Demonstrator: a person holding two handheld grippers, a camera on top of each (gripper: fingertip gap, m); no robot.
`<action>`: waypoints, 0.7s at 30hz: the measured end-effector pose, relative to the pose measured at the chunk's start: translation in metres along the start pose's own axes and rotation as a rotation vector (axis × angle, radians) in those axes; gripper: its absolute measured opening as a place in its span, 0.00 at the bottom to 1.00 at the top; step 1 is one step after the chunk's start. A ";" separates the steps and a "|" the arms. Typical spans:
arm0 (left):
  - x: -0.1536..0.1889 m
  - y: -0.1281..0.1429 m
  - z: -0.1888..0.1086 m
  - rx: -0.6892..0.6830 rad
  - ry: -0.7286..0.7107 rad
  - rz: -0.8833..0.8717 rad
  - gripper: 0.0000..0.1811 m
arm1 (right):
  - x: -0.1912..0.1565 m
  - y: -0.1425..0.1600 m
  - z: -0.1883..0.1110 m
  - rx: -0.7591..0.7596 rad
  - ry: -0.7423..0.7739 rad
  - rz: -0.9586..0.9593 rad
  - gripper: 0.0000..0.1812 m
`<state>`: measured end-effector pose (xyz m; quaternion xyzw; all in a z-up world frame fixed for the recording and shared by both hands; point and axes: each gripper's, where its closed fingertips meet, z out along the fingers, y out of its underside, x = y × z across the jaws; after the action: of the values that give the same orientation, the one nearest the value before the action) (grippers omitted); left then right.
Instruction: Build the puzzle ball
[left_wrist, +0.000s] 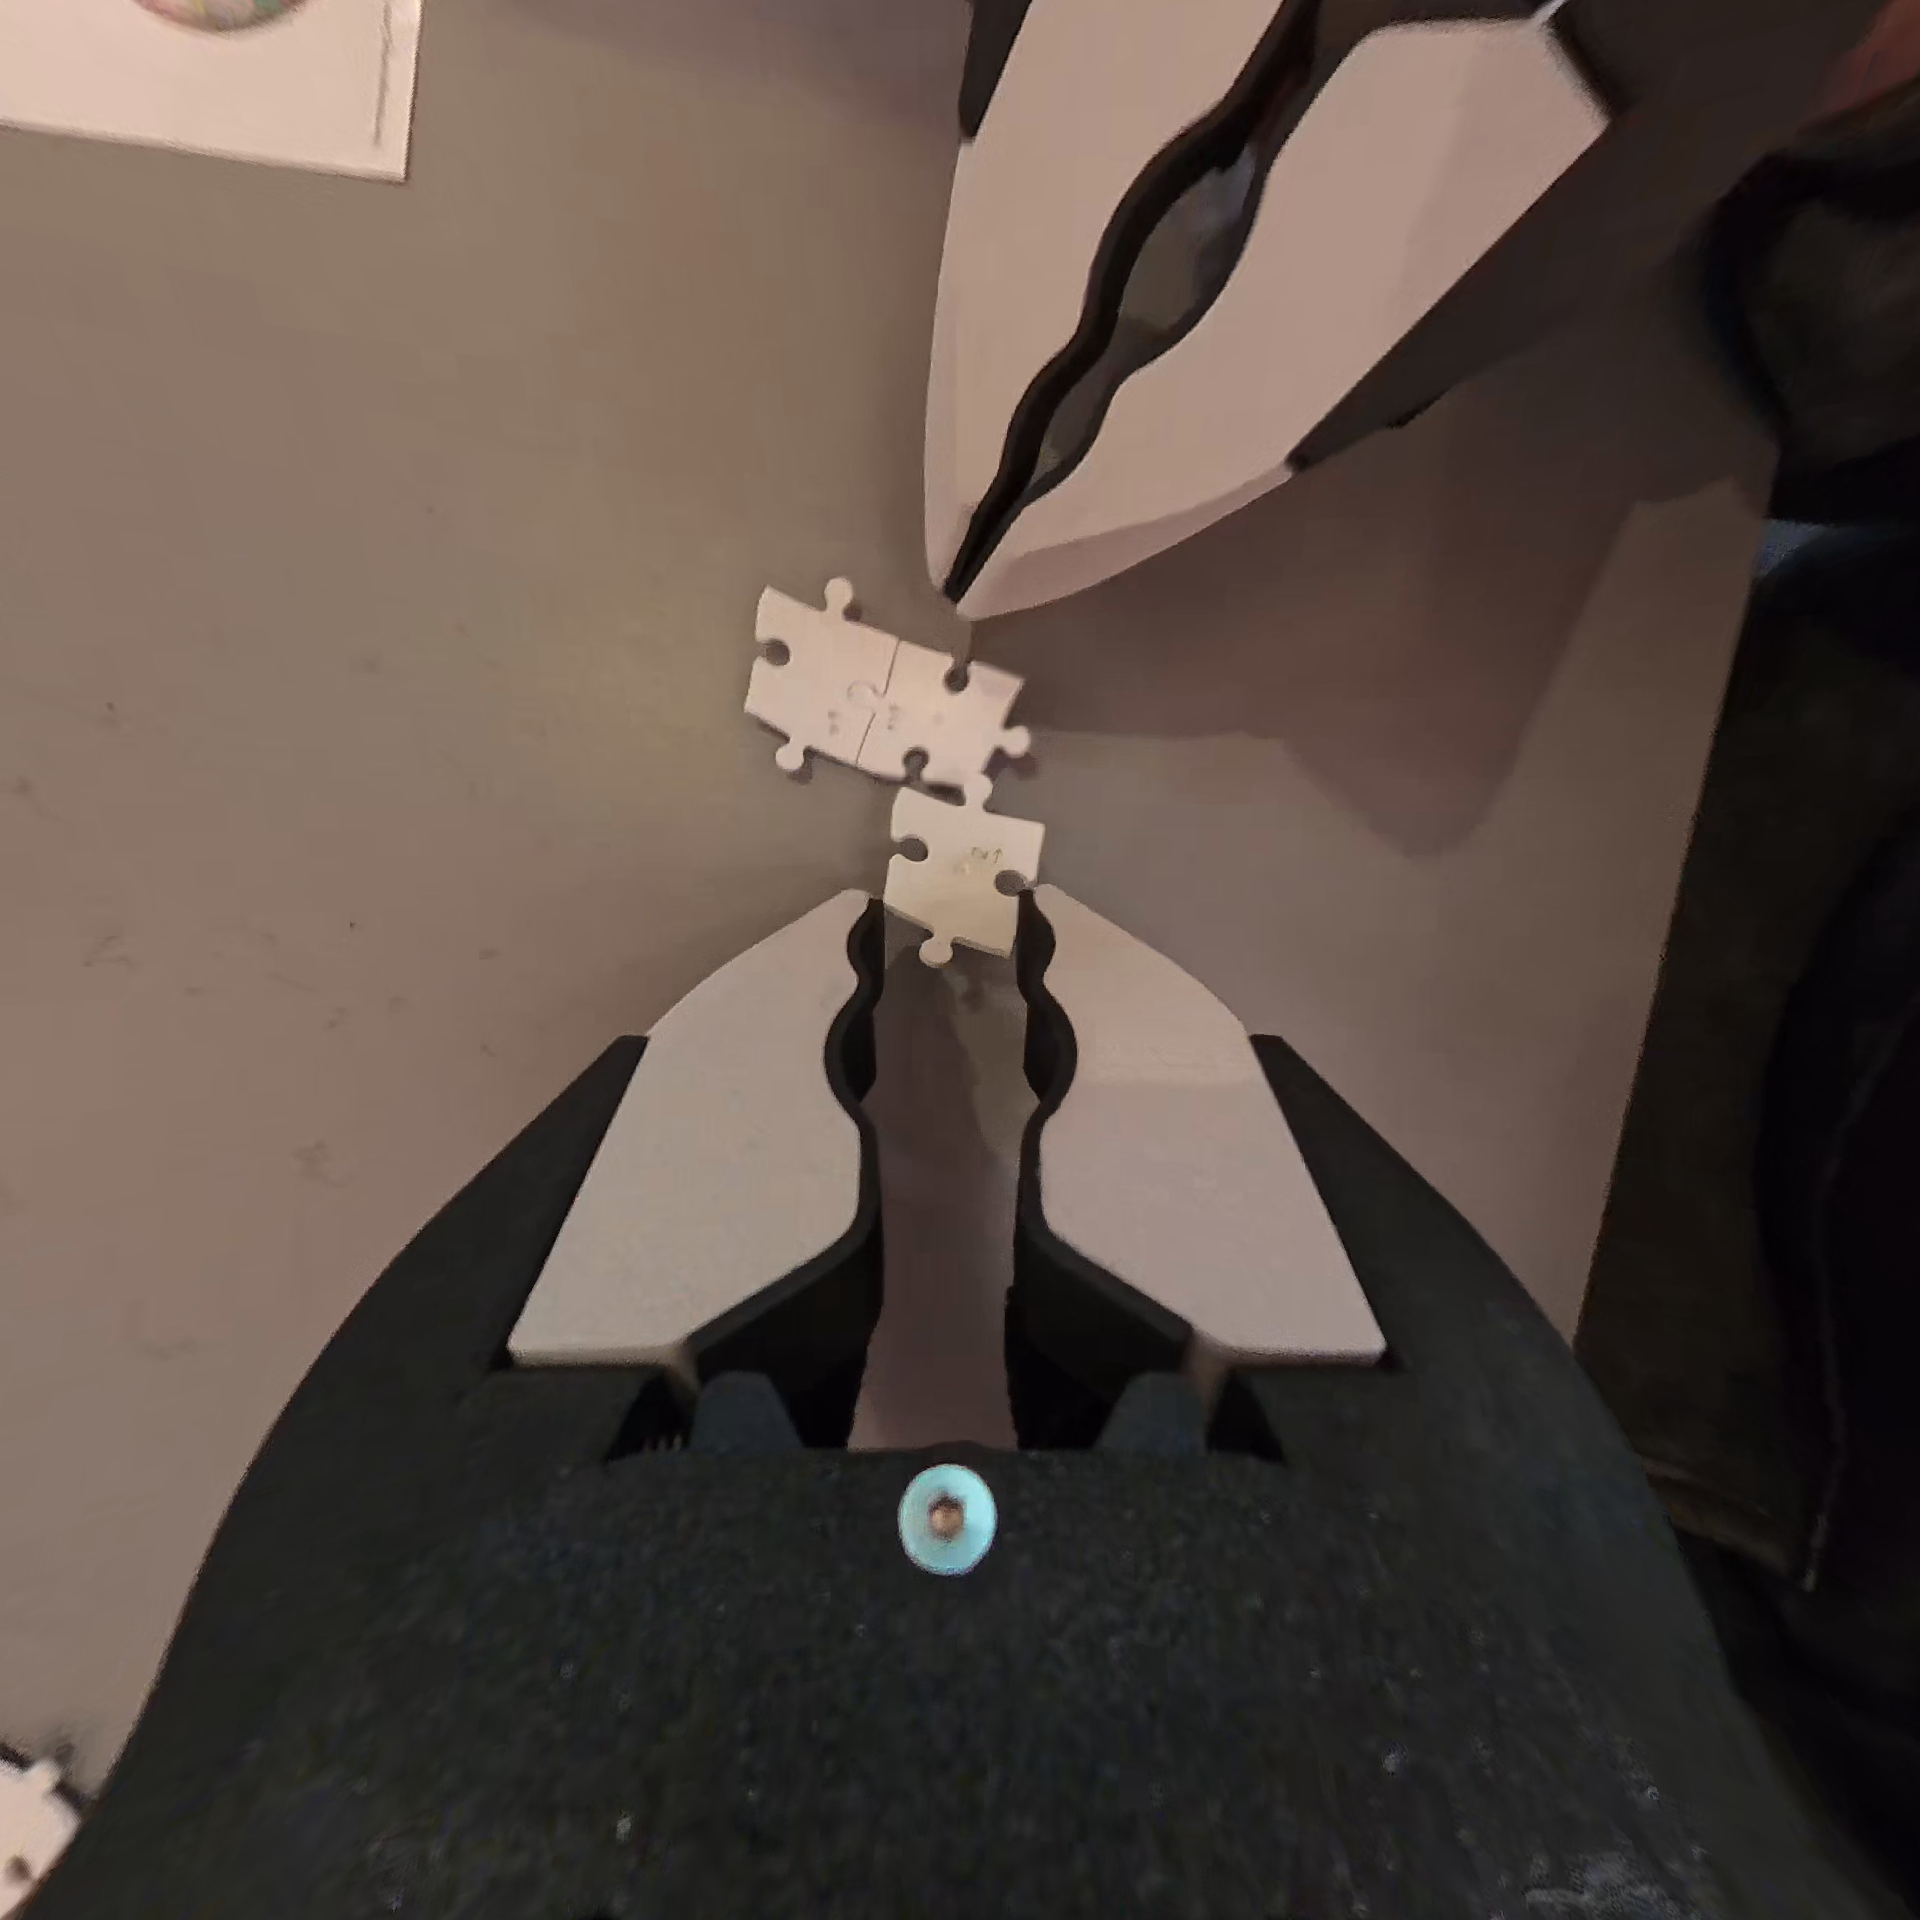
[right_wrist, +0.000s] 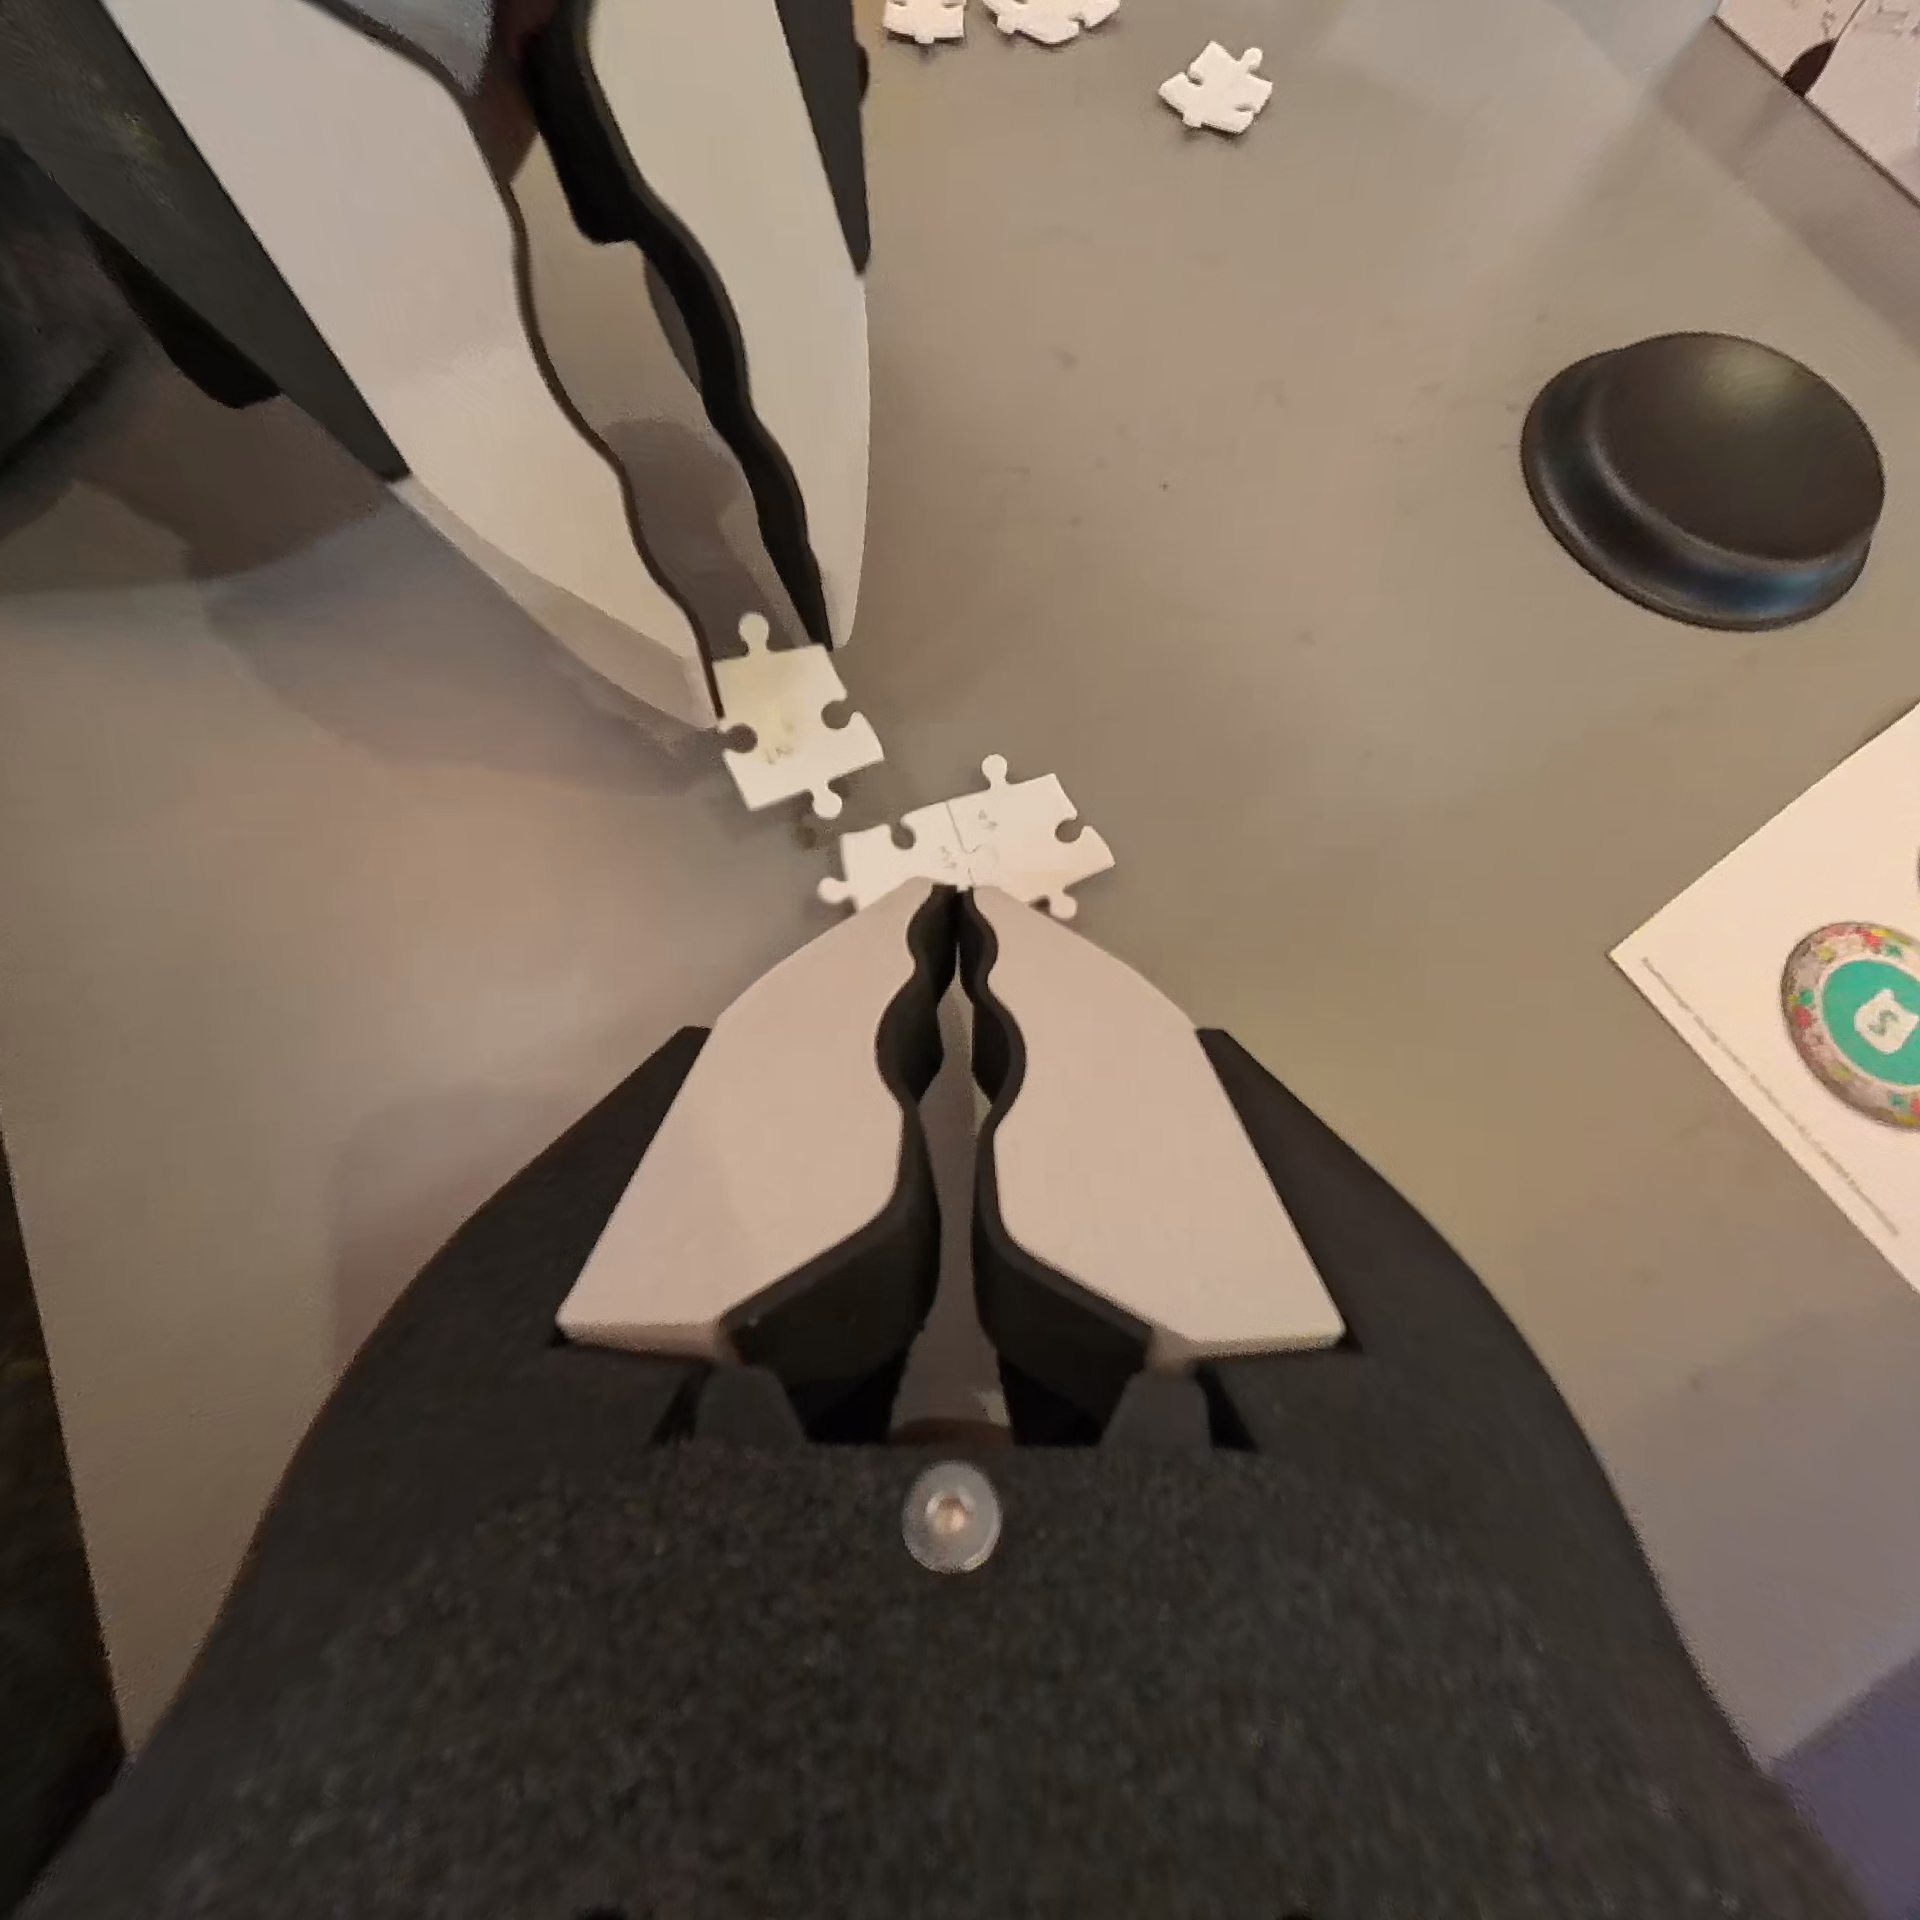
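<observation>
left fingers (left_wrist: 951, 904) narrow, clamped on a single white puzzle piece (left_wrist: 964, 869) by its two side edges, piece flat and blank side up, tab pointing back toward the camera. same piece in the right wrist view (right_wrist: 795, 736), pinched at the tips of the far gripper. right fingers (right_wrist: 957, 902) pressed together at the tips, nothing visibly between them, tips at the near edge of a joined pair of white pieces (right_wrist: 977, 842); cannot tell if they press on it or just touch. in the left wrist view the right fingers (left_wrist: 961, 603) come in from the top right, tips just beside the far edge of the joined pair (left_wrist: 883, 701). joined pair lies flat on the grey counter (left_wrist: 416, 727), two pieces locked side by side, seam visible. held piece sits just beside the pair, top tab near the pair's lower edge, not locked in. more loose white pieces (right_wrist: 1216, 88) at the far end of the counter, well apart from the work. black round dish (right_wrist: 1704, 499) on the counter to the right. printed sheet with a coloured ball picture (right_wrist: 1787, 1029) at the right edge, also seen top left in the left wrist view (left_wrist: 208, 73). dark clothing (left_wrist: 1818, 727) along the right side of the left wrist view.
</observation>
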<state>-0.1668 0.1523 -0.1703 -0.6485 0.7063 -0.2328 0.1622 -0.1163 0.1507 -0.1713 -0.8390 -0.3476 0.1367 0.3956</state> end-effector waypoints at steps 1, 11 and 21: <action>0.003 -0.004 -0.002 0.020 0.012 0.004 0.13 | -0.001 0.001 -0.001 0.004 -0.004 0.011 0.00; 0.024 -0.007 0.005 0.075 0.034 -0.050 0.13 | -0.007 0.012 0.009 -0.068 -0.027 0.023 0.00; 0.028 0.005 0.008 0.076 0.050 -0.056 0.13 | -0.022 0.011 0.014 -0.093 -0.055 0.019 0.00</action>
<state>-0.1693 0.1240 -0.1775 -0.6553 0.6824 -0.2800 0.1627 -0.1346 0.1386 -0.1895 -0.8557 -0.3564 0.1469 0.3453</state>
